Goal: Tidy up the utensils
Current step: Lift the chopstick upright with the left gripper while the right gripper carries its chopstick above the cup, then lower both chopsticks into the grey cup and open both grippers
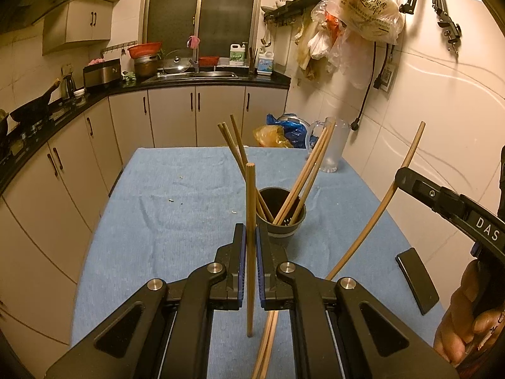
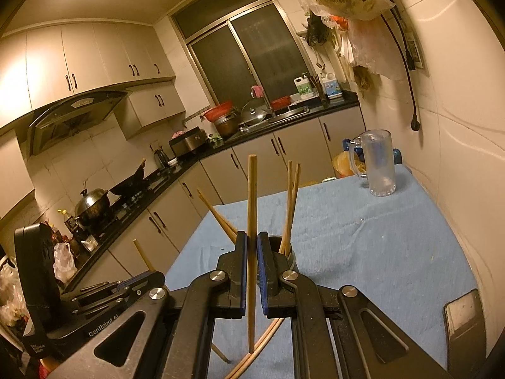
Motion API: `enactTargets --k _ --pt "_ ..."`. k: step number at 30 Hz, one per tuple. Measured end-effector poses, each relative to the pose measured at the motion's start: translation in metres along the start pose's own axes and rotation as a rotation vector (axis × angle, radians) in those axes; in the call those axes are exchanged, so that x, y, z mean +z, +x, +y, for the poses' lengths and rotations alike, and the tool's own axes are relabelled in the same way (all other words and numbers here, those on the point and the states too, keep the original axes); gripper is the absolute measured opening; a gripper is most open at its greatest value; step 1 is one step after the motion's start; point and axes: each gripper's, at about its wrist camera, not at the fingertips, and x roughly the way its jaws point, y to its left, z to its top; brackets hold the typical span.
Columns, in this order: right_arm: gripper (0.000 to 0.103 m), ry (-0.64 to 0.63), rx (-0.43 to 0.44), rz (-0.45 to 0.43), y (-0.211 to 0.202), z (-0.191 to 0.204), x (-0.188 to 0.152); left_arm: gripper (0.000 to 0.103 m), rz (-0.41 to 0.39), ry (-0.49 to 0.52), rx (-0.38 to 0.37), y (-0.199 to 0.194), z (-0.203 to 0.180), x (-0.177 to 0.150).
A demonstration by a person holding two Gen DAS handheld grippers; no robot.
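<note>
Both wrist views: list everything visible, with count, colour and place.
Holder: one, dark, mid-table, holding about six tan chopsticks.
Held chopsticks: two, tan, one in each gripper, near upright.
Loose chopsticks: about two, tan, on the cloth under the grippers.
Mug: one, clear, far right of the table.
Phone: one, black, right table edge.
Cloth: one, blue, covering the table.
Left gripper: shut on a chopstick.
Right gripper: shut on a chopstick.

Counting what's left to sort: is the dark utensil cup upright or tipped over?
Upright. The utensil cup stands on the blue cloth, its open mouth up, with several chopsticks leaning inside.
</note>
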Motion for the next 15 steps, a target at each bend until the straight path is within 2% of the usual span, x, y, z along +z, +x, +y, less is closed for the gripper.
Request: enactTargets --k 6,15 --pt "0.007 -0.001 -0.002 -0.013 -0.001 0.001 0.009 0.006 -0.014 -0.006 -0.026 -0.005 0.003 0.016" --pt "0.007 0.011 -0.008 -0.071 -0.002 0.0 0.043 0.006 -0.081 -0.005 -0.056 -0.02 0.004 0.061"
